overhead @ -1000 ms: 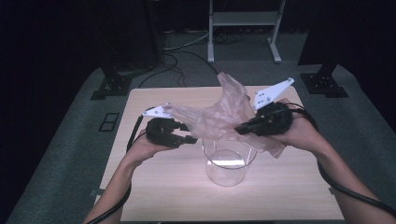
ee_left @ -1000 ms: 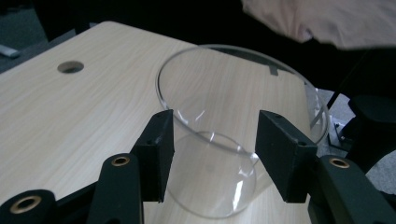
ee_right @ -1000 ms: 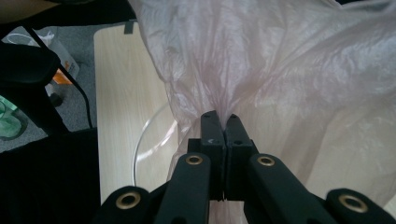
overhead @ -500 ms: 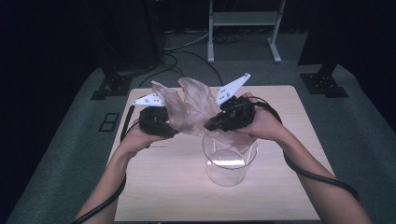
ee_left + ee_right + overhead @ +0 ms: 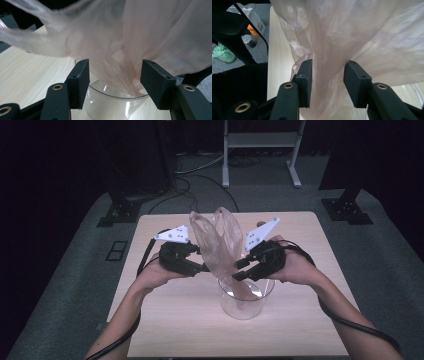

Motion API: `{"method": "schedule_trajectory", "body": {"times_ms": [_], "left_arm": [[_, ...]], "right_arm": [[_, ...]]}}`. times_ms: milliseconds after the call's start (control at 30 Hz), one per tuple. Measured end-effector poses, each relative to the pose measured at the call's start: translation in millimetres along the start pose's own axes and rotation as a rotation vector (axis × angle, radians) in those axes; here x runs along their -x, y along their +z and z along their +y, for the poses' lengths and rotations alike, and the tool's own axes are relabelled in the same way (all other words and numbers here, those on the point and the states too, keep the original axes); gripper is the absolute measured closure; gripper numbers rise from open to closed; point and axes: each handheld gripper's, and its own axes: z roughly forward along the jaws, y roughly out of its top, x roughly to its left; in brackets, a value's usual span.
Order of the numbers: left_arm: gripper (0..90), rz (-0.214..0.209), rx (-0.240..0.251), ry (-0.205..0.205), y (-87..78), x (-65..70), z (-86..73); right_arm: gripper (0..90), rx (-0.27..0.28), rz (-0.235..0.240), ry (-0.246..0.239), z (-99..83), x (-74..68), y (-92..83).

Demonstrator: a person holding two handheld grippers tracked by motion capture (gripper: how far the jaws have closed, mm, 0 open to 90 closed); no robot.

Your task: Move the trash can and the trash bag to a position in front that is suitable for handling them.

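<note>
Plastic bag (image 5: 107,32) is blurring and running off the top edge in the left gripper view. Its lower end is hiding part of the glass bowl's (image 5: 241,306) rim. Bowl's (image 5: 112,105) base is getting cut off at the bottom edge.

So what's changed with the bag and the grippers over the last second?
Both grippers came together over the glass beaker, lowering the plastic bag until its bottom end dipped inside. Both grippers' jaws have just been opening, with bag film between them. The beaker stayed put on the table.
</note>
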Motion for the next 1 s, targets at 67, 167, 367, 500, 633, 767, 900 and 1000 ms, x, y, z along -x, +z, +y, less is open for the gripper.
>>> {"method": "schedule_trajectory", "body": {"times_ms": [67,167,367,500,633,767,900,1000], "left_arm": [[38.9,-0.007,-0.001,-0.002,2.2,1.3,0.7],[38.3,-0.016,-0.01,0.008,6.4,1.5,2.0],[37.3,-0.035,-0.034,0.012,18.6,1.0,2.9],[34.4,-0.06,-0.039,0.006,29.0,-2.5,3.4],[34.4,-0.102,-0.038,0.011,35.9,-0.4,6.3],[40.3,-0.122,-0.054,0.027,40.1,1.7,8.1],[52.4,-0.146,-0.064,0.036,46.4,5.2,11.1],[66.3,-0.163,-0.063,0.056,48.2,9.4,14.3]], "right_arm": [[54.7,0.013,0.005,0.01,-7.0,1.5,-5.9],[52.9,0.028,0.012,0.027,-14.9,3.1,-13.7],[52.0,0.026,-0.017,0.05,-19.9,7.8,-13.5],[49.0,0.021,-0.022,0.032,-14.6,12.4,-4.1],[50.3,0.002,-0.023,0.003,-6.1,10.9,4.1],[60.3,-0.02,-0.032,-0.014,-3.6,6.2,10.5],[76.9,-0.025,-0.039,-0.024,0.9,-1.4,12.7],[88.4,-0.036,-0.048,-0.021,2.8,-4.3,11.4]]}}
